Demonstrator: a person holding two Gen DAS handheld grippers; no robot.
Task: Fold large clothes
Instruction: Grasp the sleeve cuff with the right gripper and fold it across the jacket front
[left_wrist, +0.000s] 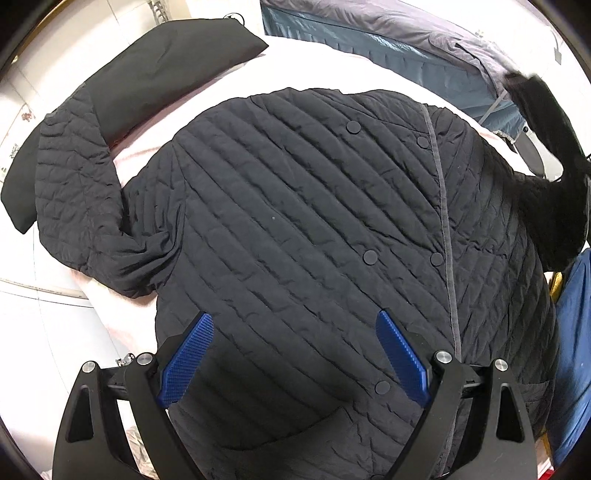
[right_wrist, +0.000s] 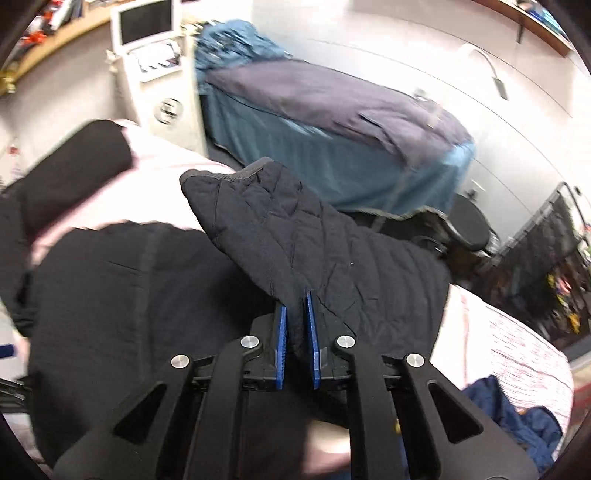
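A black quilted jacket (left_wrist: 295, 221) lies spread front-up on a pale pink bed cover (left_wrist: 147, 155), snap buttons and a grey placket edge showing. One sleeve (left_wrist: 74, 192) stretches to the left. My left gripper (left_wrist: 295, 321) hovers open above the jacket's lower front, blue pads wide apart with nothing between them. The other sleeve (right_wrist: 295, 236) is lifted off the bed, its cuff pointing up and away. My right gripper (right_wrist: 295, 299) is shut on this sleeve, the fabric pinched between the blue pads. In the left wrist view the raised sleeve (left_wrist: 543, 122) shows blurred at the far right.
A black folded item (left_wrist: 166, 74) lies on the bed beyond the left sleeve. A second bed with blue skirt and grey cover (right_wrist: 332, 110) stands behind. A white machine with a screen (right_wrist: 147, 44) is at the back left. Blue cloth (right_wrist: 517, 417) lies at the bed's right edge.
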